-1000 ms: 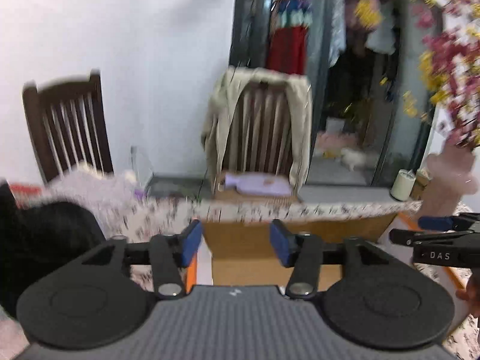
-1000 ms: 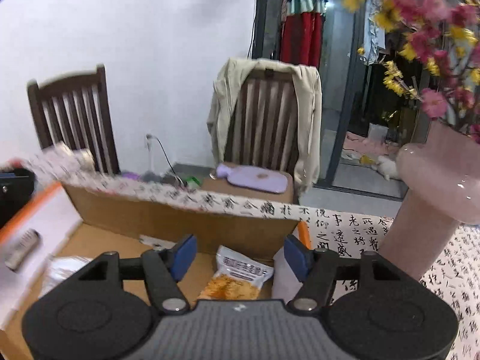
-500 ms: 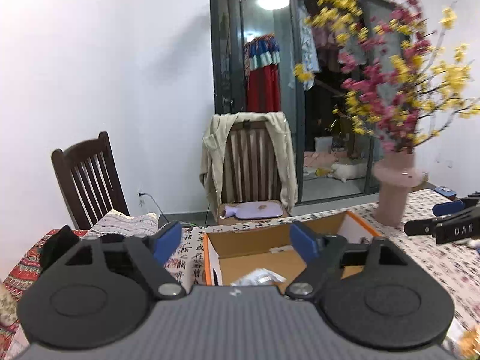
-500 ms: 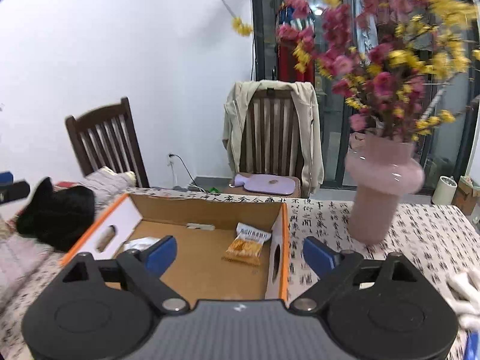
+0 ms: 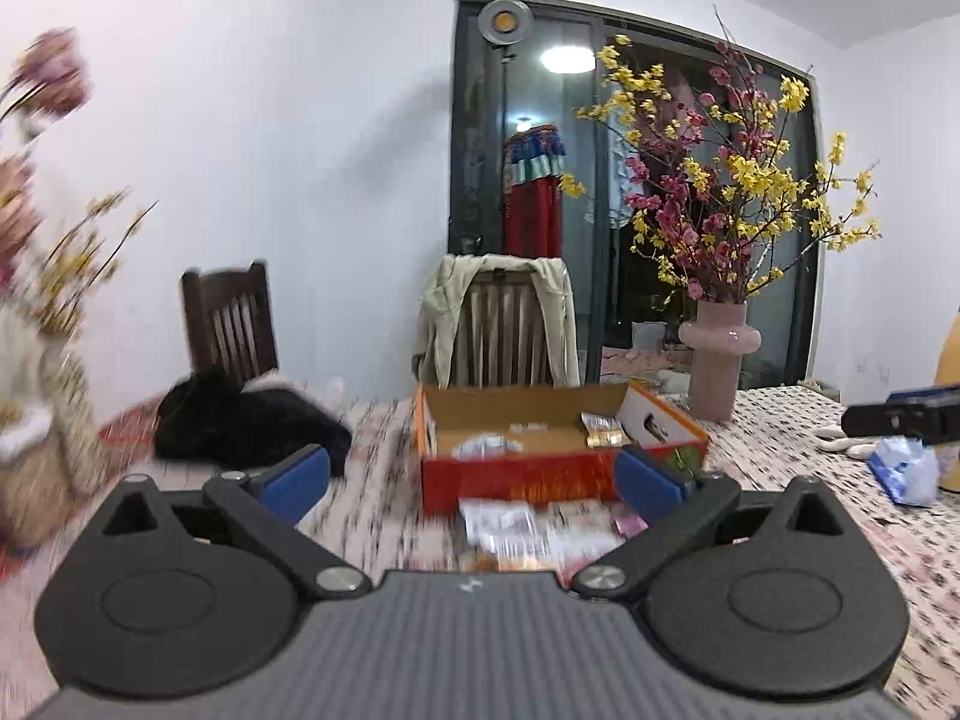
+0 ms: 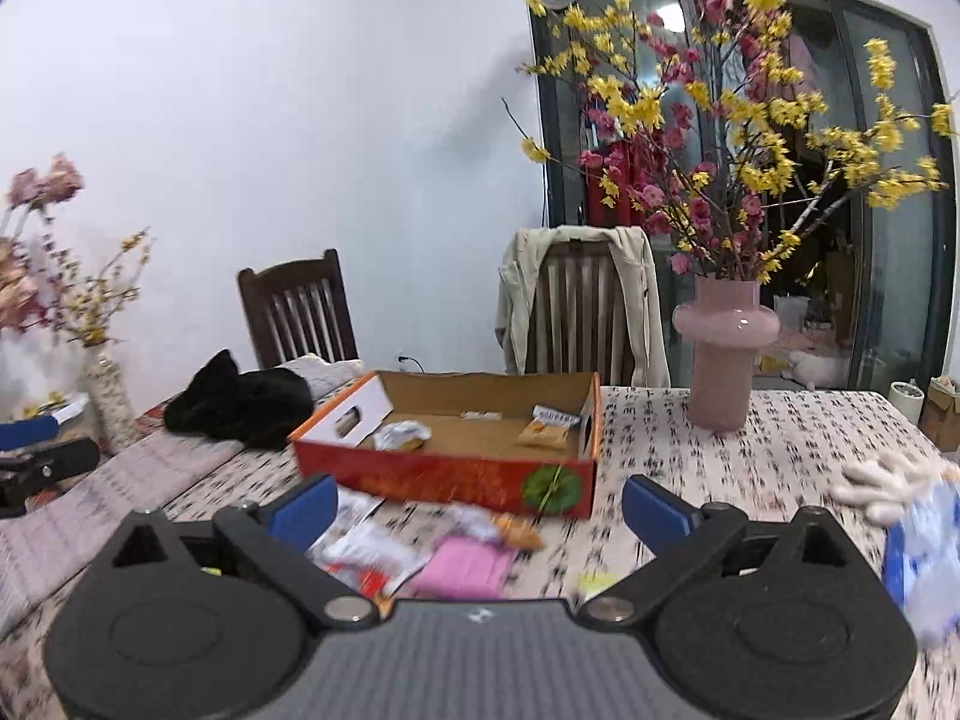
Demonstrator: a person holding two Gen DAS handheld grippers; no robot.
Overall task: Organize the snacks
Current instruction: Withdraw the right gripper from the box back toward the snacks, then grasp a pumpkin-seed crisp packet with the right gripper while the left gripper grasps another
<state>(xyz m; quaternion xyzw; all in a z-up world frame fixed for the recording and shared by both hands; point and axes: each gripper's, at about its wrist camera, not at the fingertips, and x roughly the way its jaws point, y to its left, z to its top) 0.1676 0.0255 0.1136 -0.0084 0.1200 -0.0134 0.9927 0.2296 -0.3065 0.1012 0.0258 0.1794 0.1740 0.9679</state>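
Observation:
An open red and orange cardboard box (image 6: 444, 474) stands on the table and holds a few snack packets (image 6: 543, 435). It also shows in the left wrist view (image 5: 528, 471). Several loose snack packets (image 6: 462, 561) lie on the patterned tablecloth in front of the box, blurred; the left wrist view shows them too (image 5: 510, 525). My right gripper (image 6: 477, 507) is open and empty, above the loose packets. My left gripper (image 5: 471, 477) is open and empty, just short of the box front.
A pink vase (image 6: 723, 354) with red and yellow blossoms stands right of the box. A black bag (image 6: 240, 405) lies at the left. A small vase (image 6: 111, 399) stands far left. A blue-white pack (image 6: 924, 558) and white item (image 6: 882, 480) lie right. Two chairs stand behind.
Both grippers have pulled back and risen away from the box, so the whole box and the loose packets in front of it have come into view. Both stay open.

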